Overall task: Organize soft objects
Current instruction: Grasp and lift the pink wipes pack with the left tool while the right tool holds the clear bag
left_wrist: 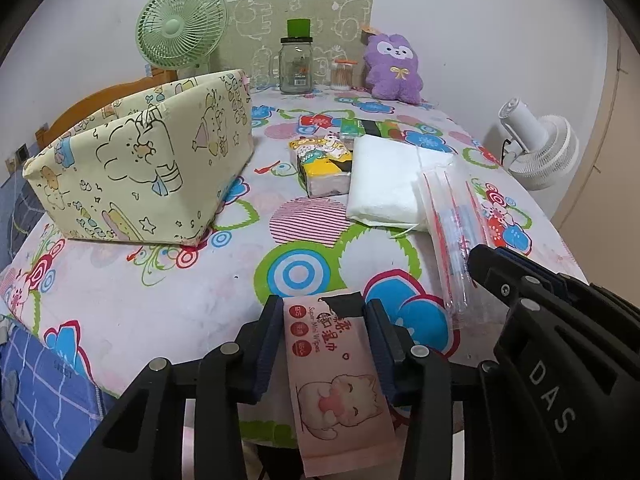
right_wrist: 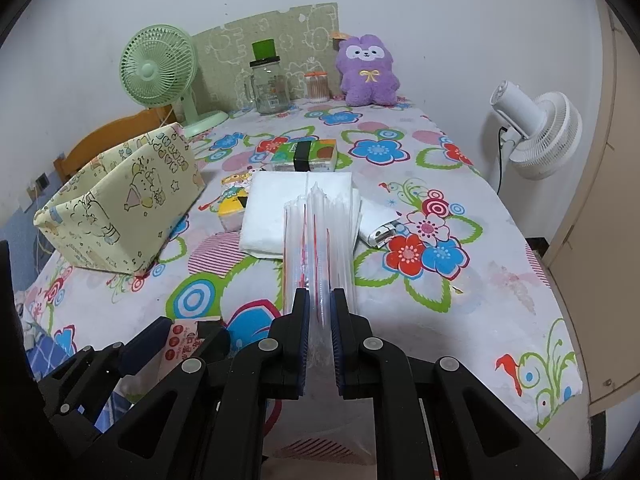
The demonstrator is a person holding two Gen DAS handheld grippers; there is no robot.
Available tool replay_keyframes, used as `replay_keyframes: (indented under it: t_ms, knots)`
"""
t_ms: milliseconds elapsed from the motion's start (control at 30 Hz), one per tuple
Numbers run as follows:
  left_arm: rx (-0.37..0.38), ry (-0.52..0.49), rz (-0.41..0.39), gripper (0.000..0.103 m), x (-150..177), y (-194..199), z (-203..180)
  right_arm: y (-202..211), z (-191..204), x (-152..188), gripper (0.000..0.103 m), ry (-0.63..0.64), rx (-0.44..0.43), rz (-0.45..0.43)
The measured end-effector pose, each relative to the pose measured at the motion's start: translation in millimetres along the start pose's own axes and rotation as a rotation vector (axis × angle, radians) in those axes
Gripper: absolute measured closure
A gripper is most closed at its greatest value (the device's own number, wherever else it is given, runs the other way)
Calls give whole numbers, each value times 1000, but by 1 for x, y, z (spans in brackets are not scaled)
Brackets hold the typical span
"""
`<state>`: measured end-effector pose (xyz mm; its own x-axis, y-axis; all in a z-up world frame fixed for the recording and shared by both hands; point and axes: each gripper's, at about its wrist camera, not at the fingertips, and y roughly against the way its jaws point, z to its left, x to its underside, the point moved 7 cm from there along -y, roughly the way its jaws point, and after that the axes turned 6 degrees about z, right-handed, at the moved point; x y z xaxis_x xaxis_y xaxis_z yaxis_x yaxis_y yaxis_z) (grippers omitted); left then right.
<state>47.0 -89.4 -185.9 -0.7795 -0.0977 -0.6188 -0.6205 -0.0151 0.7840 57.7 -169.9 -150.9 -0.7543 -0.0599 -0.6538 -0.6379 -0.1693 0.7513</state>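
My left gripper [left_wrist: 323,308] is shut on a pink pack of wet wipes [left_wrist: 332,360], held by its top end at the near table edge; the pack hangs down between the pads. My right gripper [right_wrist: 319,300] is shut on a stack of clear plastic bags [right_wrist: 318,236] with red print, which stick forward over the flowered tablecloth [right_wrist: 460,300]. In the right wrist view the left gripper [right_wrist: 188,328] and the wipes [right_wrist: 182,340] sit low at the left. A yellow fabric box [left_wrist: 140,160] stands open at the left of the table.
A folded white cloth [left_wrist: 388,184], a cartoon tissue pack [left_wrist: 324,164] and a green tissue pack [left_wrist: 360,126] lie mid-table. A white lighter [right_wrist: 380,232] lies beside the bags. At the back stand a purple plush [left_wrist: 394,68], a glass jar [left_wrist: 296,68] and a green fan [left_wrist: 180,28].
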Motion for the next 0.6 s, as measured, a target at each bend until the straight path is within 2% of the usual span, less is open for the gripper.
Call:
replay_keyframes:
  t_ms: [600]
  knots:
    - [21,-38,-39,63,-44,17,5,9,9,-35,89,-19,9,-41]
